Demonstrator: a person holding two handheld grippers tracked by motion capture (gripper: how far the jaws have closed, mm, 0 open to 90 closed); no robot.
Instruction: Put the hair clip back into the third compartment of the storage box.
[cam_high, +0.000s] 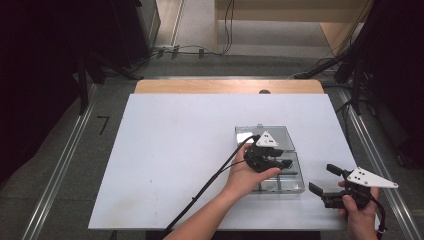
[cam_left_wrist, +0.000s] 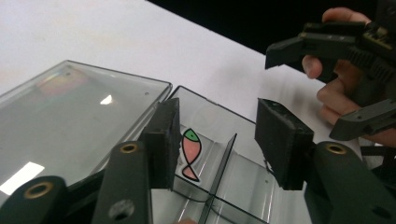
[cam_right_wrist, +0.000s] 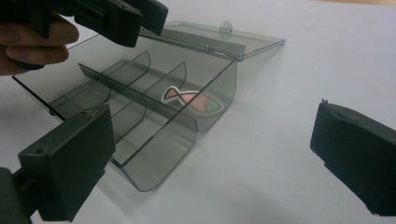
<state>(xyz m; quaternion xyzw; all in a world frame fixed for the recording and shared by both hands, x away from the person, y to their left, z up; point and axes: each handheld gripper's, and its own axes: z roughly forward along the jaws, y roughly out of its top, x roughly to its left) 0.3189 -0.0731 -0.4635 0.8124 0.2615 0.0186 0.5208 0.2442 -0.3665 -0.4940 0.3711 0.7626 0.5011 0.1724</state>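
Clear divided box (cam_high: 280, 175) lies on the table's (cam_high: 175, 150) right half, lid (cam_high: 265, 134) open away from the person. Left gripper (cam_high: 280, 163) hovers over it, jaws half apart, empty. Fish sticker (cam_left_wrist: 190, 154) lies in a compartment, long axis parallel to the hinge. Right gripper (cam_high: 322, 180) wide open, empty.

1. My high view sits above the near table (cam_high: 165, 150) edge, facing forward and down, far off.
2. Left gripper view looks close along its jaws into the clear box (cam_left_wrist: 219, 154).
3. Right gripper view faces that box (cam_right_wrist: 154, 107) low from its side; all three share it.
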